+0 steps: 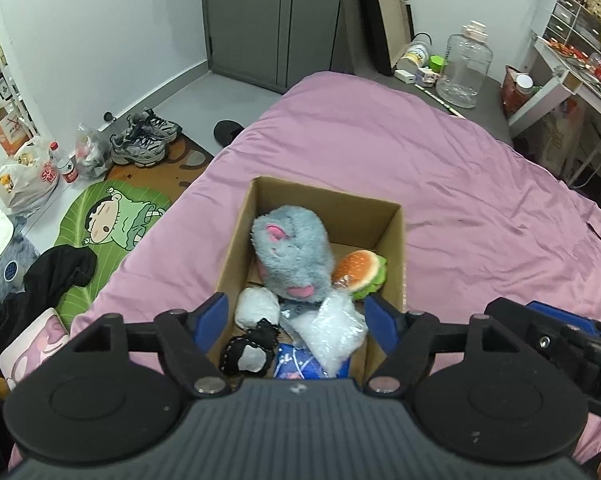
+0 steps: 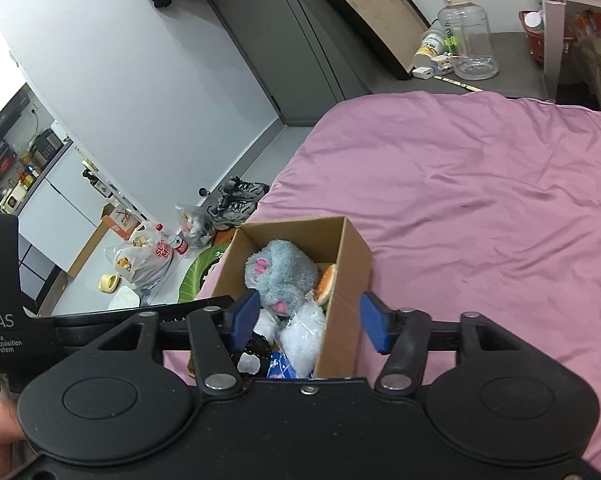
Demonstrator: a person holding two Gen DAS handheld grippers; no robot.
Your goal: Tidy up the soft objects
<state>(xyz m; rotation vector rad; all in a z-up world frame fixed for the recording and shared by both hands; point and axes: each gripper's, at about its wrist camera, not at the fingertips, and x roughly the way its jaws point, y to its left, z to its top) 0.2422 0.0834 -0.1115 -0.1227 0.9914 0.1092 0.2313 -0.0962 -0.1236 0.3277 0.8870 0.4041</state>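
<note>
Left gripper [image 1: 296,320]: jaws spread, pinching nothing, above open brown cardboard box [image 1: 392,248] on pink bedspread [image 1: 480,200] | Right gripper [image 2: 308,322]: jaws spread, empty, straddling the box's right wall | Box contents: grey plush toy with pink paws [image 1: 296,256], plush hamburger [image 1: 360,270], clear plastic bag [image 1: 336,328]

The cardboard box [image 1: 392,256] sits on the bed [image 1: 480,184] — inside, the plush mouse [image 1: 292,256] lies left of the burger toy [image 1: 358,270].

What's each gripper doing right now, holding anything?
Left gripper: open, holding nothing, over the cardboard box.
Right gripper: open, holding nothing, at the box.
</note>
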